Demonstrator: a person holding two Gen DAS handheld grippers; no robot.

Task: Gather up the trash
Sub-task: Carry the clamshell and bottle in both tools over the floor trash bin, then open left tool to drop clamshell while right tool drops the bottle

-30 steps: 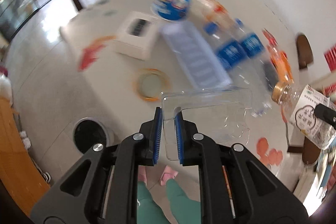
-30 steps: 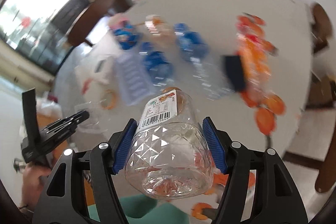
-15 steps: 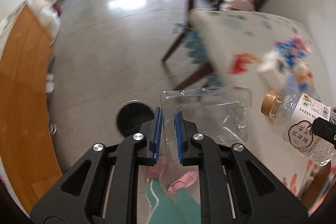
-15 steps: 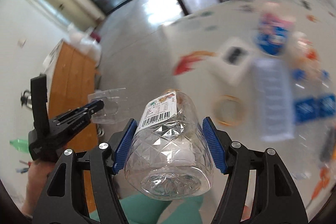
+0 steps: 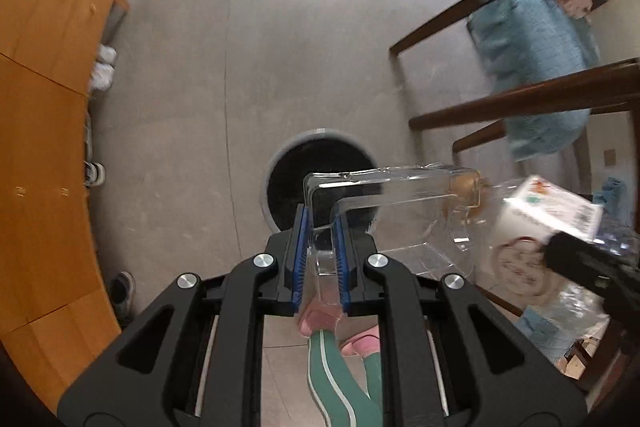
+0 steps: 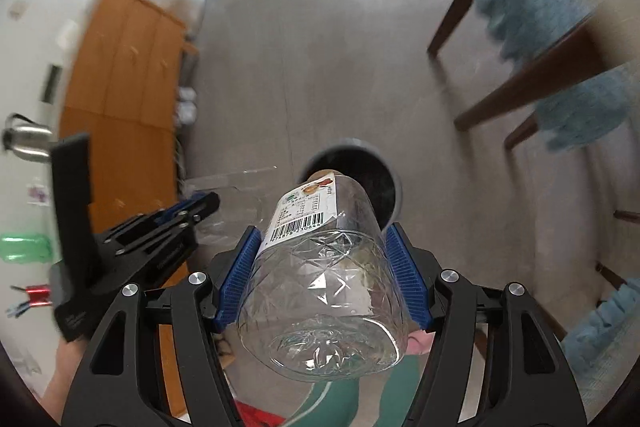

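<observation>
My left gripper (image 5: 320, 227) is shut on the edge of a clear plastic tray (image 5: 400, 211), which hangs over the round grey trash bin (image 5: 276, 167) on the floor. My right gripper (image 6: 324, 267) is shut on a clear faceted plastic jar (image 6: 320, 291) with a white barcode label, its brown cap pointing down toward the same bin (image 6: 394, 183). The jar (image 5: 532, 223) shows at the right of the left wrist view, and the left gripper (image 6: 200, 207) with the tray (image 6: 236, 187) shows at the left of the right wrist view.
Wooden chairs with blue cushions (image 5: 536, 67) stand to the right of the bin. An orange wooden cabinet (image 5: 44, 107) runs along the left, with shoes beside it. The person's green trouser legs and pink slippers (image 5: 360, 345) are below the grippers.
Both grippers swung away from the cluttered table and sank toward the floor. The bin, earlier small and off to the side, now lies right under the tray and the jar.
</observation>
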